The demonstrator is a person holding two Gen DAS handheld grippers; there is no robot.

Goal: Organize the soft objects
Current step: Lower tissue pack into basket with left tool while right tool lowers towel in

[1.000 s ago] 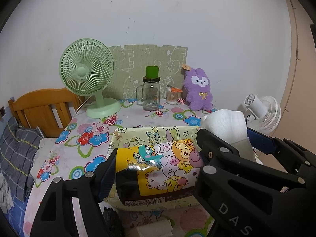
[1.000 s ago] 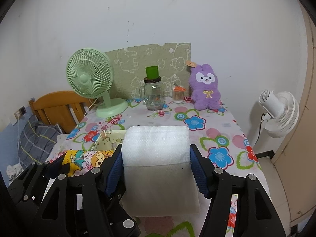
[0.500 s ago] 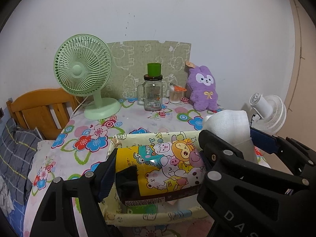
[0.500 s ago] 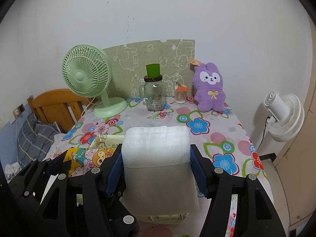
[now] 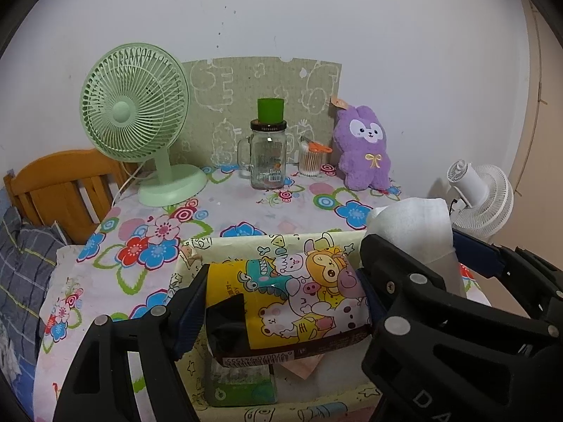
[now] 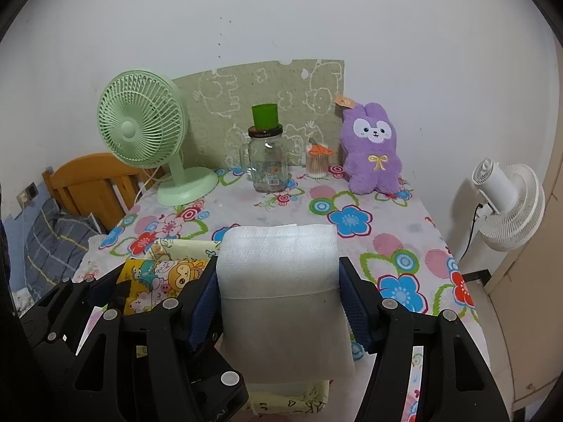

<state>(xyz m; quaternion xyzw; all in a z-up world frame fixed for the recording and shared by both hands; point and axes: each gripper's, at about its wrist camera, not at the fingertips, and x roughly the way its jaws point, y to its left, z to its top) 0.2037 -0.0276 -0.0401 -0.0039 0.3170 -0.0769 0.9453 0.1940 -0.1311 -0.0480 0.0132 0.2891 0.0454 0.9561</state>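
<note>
My left gripper (image 5: pixel 281 299) is shut on a yellow cartoon-printed tissue pack (image 5: pixel 292 302), held over a pale yellow fabric storage box (image 5: pixel 197 253) on the flowered table. Inside the box lie a green-labelled pack (image 5: pixel 242 383) and a pink item. My right gripper (image 6: pixel 278 299) is shut on a white folded foam sheet (image 6: pixel 281 281), which hangs just right of the tissue pack over the same box (image 6: pixel 186 246). The foam sheet (image 5: pixel 411 225) and the right gripper show at the right of the left wrist view. A purple plush rabbit (image 6: pixel 371 147) leans at the table's back.
At the back stand a green desk fan (image 5: pixel 137 119), a glass jar mug with a green cup on top (image 5: pixel 267 154), a cotton swab tub (image 5: pixel 311 160) and a patterned board. A white floor fan (image 6: pixel 506 200) is right of the table; a wooden chair (image 5: pixel 59 190) and plaid bedding are left.
Both grippers moved forward and slightly down with their loads. The storage box slid lower in view, and its inside now shows under the tissue pack.
</note>
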